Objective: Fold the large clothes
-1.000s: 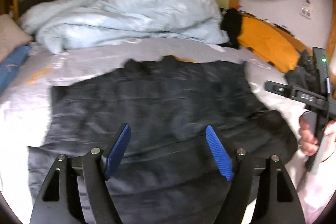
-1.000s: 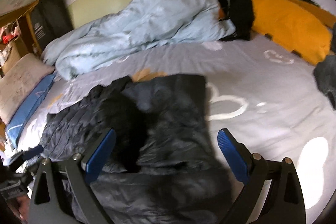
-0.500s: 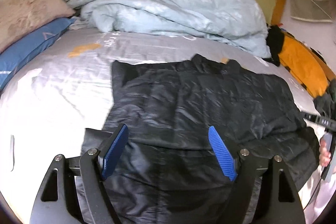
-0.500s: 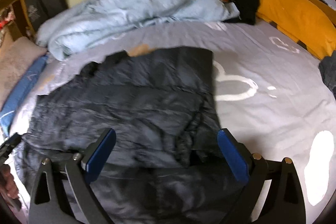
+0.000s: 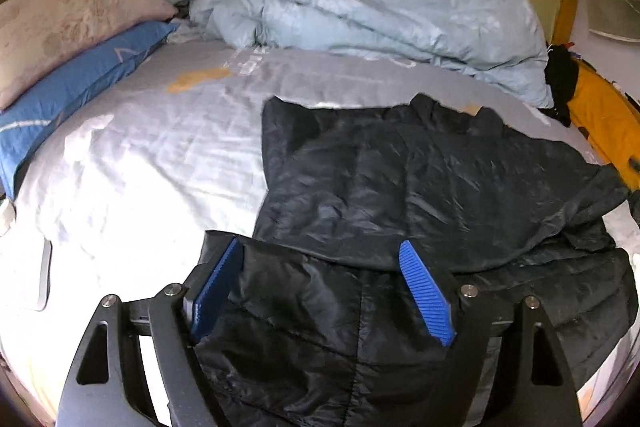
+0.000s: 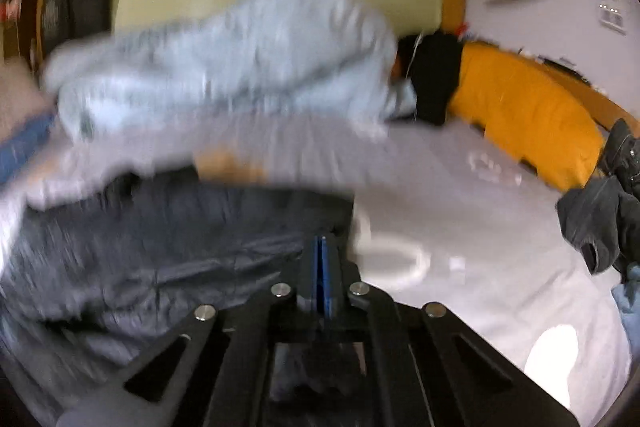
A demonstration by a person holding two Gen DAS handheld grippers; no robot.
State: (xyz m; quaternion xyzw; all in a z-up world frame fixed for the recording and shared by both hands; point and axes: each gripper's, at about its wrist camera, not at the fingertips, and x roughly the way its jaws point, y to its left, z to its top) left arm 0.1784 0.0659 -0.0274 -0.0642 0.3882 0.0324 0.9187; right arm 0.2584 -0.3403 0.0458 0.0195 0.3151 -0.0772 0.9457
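A dark quilted jacket (image 5: 420, 187) lies spread on the grey bed sheet (image 5: 152, 155), collar toward the far side. My left gripper (image 5: 320, 267) is open, its blue pads straddling the jacket's near left hem without holding it. In the right wrist view the picture is blurred by motion. My right gripper (image 6: 321, 247) has its blue pads pressed together over the jacket's (image 6: 160, 247) right edge. Whether cloth is pinched between them I cannot tell.
A crumpled light-blue duvet (image 5: 360, 11) lies along the far side of the bed. A beige pillow (image 5: 64, 15) and a blue pillow (image 5: 68, 87) sit at the left. An orange cushion (image 6: 520, 115) and dark clothes (image 6: 600, 219) lie at the right.
My right gripper has gone from wide open to shut and is moving fast. My left gripper has shifted left toward the jacket's left hem, still open.
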